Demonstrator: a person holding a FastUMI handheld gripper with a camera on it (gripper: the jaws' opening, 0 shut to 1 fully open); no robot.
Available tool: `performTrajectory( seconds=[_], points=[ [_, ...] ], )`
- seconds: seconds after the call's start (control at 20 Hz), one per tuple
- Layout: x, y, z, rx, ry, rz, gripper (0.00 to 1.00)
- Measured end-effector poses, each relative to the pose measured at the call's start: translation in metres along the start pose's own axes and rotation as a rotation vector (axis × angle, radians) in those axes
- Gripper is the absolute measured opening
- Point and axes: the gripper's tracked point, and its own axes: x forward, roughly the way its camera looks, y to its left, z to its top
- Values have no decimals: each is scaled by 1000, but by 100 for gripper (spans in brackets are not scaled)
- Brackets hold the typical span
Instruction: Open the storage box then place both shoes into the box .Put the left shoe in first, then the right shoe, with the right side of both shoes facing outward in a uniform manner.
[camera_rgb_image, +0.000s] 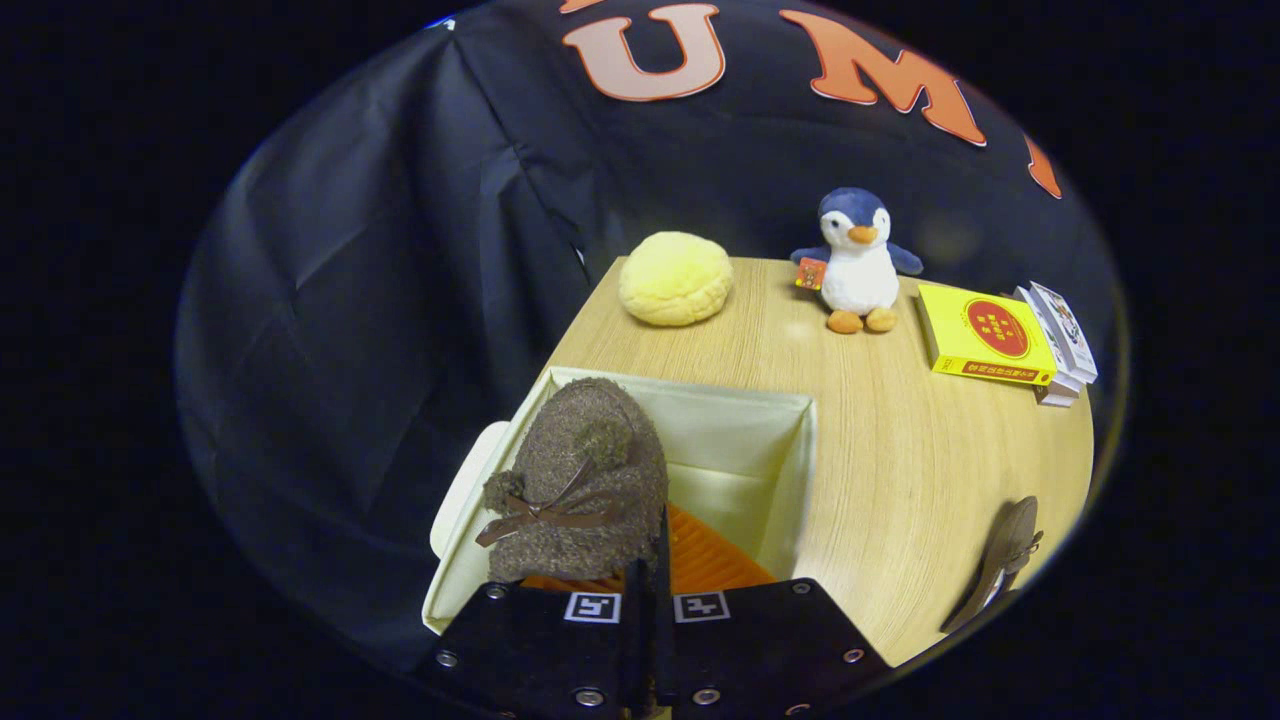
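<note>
A fuzzy brown shoe (585, 480) with a brown bow hangs just ahead of my gripper (645, 585), above the left part of the open cream storage box (790, 470). My fingers are close together and pinch the shoe's rear edge. The box has an orange ribbed bottom (705, 555) that shows beside the shoe. The box's cream lid (462, 490) hangs off its left side. The second brown shoe (1005, 560) lies on the wooden table (900, 460) to the right of the box, near the table's edge.
Beyond the box, a yellow plush bun (675, 278) and a plush penguin (857, 262) stand at the table's back. A yellow book (985, 335) and a stack of small boxes (1062, 340) lie at the back right. The table's left edge runs along the box.
</note>
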Motion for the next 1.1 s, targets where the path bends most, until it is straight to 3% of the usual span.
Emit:
performTrajectory(
  seconds=[0.3, 0.6, 0.85, 1.1],
  points=[
    [54, -3, -41, 10, 182, -100, 6],
    [70, 18, -55, 114, 250, -77, 8],
    [57, 34, -74, 230, 323, 22, 28],
    [22, 38, -46, 255, 222, 178, 60]
  ],
)
